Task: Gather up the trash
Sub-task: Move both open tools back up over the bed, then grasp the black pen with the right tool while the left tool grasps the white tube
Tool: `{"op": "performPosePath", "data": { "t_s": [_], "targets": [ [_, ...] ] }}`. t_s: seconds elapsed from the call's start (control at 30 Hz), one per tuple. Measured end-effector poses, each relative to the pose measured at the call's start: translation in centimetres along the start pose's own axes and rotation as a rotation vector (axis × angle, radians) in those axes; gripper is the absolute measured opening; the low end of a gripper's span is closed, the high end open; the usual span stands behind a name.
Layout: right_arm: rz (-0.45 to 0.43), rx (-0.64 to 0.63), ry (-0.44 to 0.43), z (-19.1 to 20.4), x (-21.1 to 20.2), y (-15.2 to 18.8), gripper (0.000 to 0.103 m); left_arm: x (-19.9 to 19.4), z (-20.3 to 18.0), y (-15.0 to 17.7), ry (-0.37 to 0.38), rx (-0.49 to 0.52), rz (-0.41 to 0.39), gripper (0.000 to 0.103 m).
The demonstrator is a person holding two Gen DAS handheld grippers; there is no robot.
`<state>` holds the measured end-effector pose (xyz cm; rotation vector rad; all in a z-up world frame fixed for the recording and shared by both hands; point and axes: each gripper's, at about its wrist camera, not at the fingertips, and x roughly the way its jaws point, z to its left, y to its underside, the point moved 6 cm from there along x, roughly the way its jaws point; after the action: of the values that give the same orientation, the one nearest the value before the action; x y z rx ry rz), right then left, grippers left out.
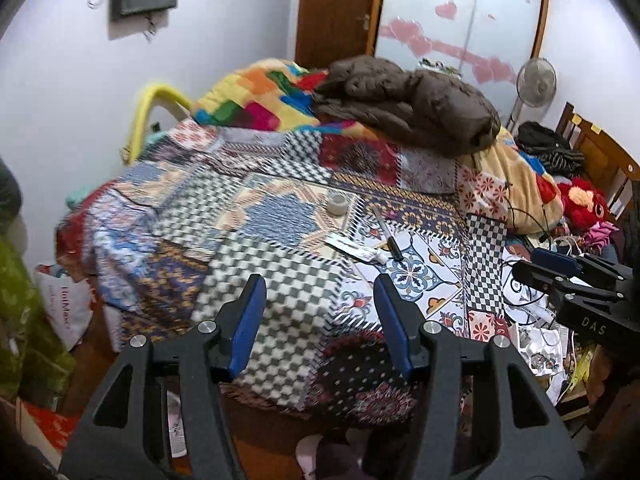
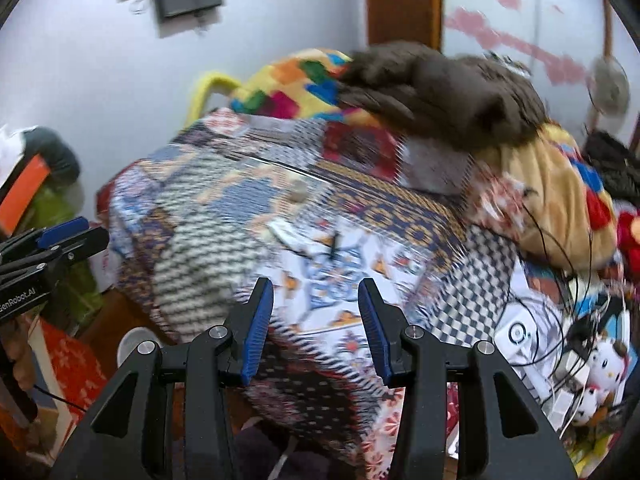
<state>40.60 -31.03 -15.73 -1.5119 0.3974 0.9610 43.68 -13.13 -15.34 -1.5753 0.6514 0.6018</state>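
Observation:
On the patchwork bedspread (image 1: 280, 280) lie a small roll of tape (image 1: 337, 204), a flattened white tube (image 1: 354, 249) and a black pen (image 1: 390, 238). They show blurred in the right wrist view: the roll (image 2: 298, 194), the tube (image 2: 285, 232) and the pen (image 2: 333, 249). My left gripper (image 1: 320, 286) is open and empty, hovering over the near edge of the bed, short of the items. My right gripper (image 2: 316, 292) is open and empty, also over the near edge. Each gripper shows in the other's view, the right one (image 1: 560, 276) and the left one (image 2: 60, 240).
A brown blanket (image 1: 408, 100) and a colourful blanket (image 1: 256, 96) are piled at the far end of the bed. Cables, papers and soft toys (image 2: 560, 344) clutter the right side. A white bag (image 1: 68, 308) sits on the floor at left. A fan (image 1: 536, 84) stands by the wardrobe.

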Motion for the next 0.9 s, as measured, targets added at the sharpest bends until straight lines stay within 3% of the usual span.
{"op": "performPosePath", "data": {
  "t_s": [0.27, 0.53, 0.8, 0.9],
  "targets": [
    [0.095, 0.079, 0.042, -5.4, 7.3, 0.0, 0.041, 10.2, -1.6, -0.4, 0.053, -0.024, 0.116, 0.055],
    [0.134, 0.079, -0.011, -5.4, 14.4, -1.0, 0.041, 18.2, -2.2, -0.3, 0.028, -0.010, 0.166, 0.055],
    [0.153, 0.006, -0.070, -2.5, 19.8, -2.4, 0.039, 21.0, -0.3, 0.0, 0.024, -0.067, 0.178, 0.055],
    [0.161, -0.054, -0.051, -1.7, 21.0, -2.5, 0.028, 21.2, 0.3, 0.0, 0.030, -0.089, 0.182, 0.055]
  ]
}}
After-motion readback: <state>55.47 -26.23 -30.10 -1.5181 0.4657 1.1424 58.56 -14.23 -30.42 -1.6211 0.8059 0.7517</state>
